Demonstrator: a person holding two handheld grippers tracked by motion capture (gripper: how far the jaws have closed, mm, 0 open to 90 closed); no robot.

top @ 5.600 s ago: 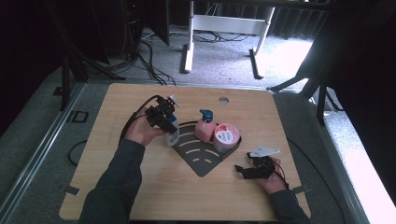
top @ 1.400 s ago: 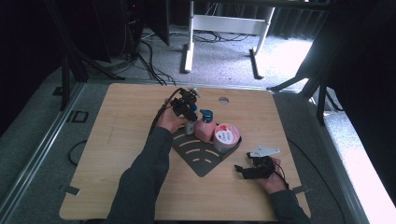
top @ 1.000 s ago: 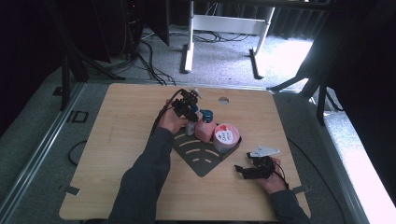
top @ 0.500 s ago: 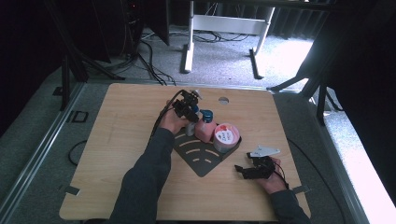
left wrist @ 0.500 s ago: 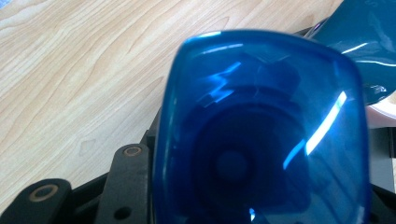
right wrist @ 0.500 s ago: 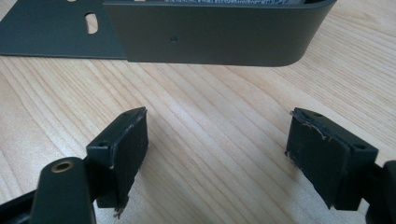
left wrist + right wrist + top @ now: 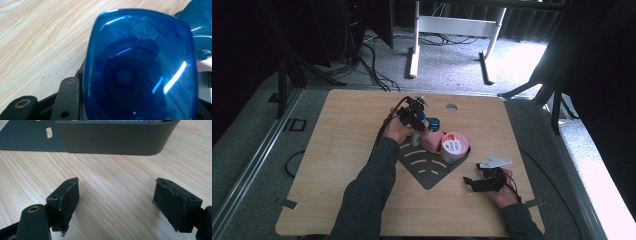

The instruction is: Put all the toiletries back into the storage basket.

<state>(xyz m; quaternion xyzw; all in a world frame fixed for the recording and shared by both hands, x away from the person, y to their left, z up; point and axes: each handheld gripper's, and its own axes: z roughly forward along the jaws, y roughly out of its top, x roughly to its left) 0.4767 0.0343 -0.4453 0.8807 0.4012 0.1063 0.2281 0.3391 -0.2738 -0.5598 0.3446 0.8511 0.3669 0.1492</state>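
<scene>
Tabletop (image 7: 337, 150) wide open left; left claw (image 7: 415, 112) gripping blue bottle (image 7: 140, 67); right claw (image 7: 116, 205) released.

The left gripper (image 7: 416, 114) is reached out far over the table with jaws half closed; the right gripper (image 7: 481, 181) rests low, jaws spread wide

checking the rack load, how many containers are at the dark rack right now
3: a blue container in the left gripper at the rack's far left corner, a pink bottle beside it, a pink tub on the right. Others may be hidden.
</scene>
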